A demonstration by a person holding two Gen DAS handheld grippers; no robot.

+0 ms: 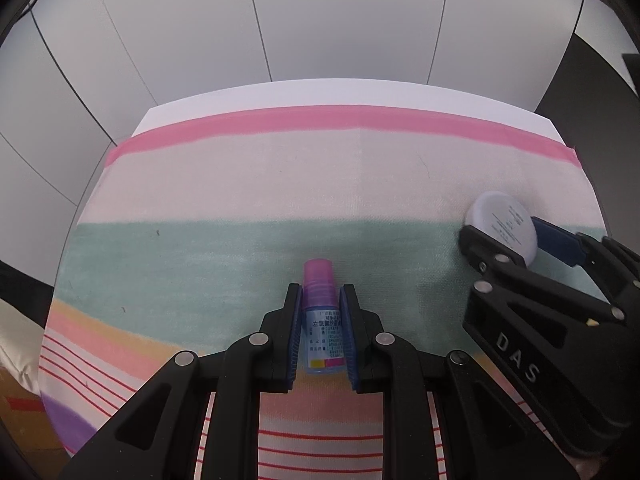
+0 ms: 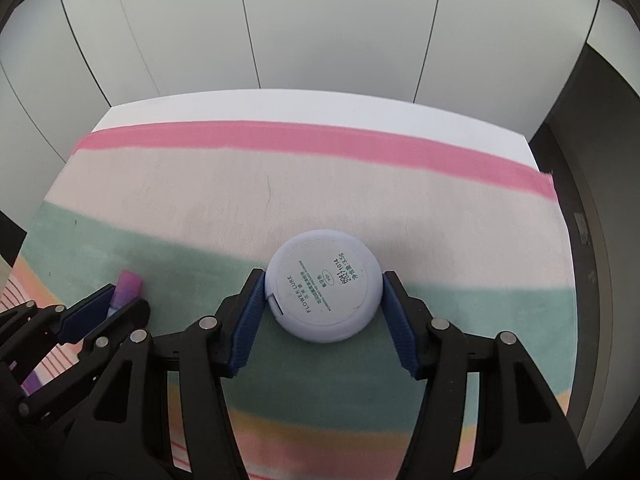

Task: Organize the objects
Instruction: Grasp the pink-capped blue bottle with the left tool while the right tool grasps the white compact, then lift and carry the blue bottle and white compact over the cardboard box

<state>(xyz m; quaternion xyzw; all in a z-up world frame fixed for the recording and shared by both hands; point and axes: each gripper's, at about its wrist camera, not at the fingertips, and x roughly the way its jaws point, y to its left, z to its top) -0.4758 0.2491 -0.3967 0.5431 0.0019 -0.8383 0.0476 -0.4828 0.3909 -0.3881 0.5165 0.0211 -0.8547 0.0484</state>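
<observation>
We see both views evenly and softly lit, shadows faint; fisheye curvature bends the wall panels (image 1: pixel 320 20) and darkens the corners, and colours look slightly washed.

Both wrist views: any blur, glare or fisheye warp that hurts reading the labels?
Left wrist view: strong barrel warp bends the wall seams and the striped cloth; the small pink-capped bottle between the left gripper pads is sharp, its print partly readable. Right wrist view: same warp, soft even light, no glare; the round pale-blue compact in the right gripper reads clearly.
</observation>
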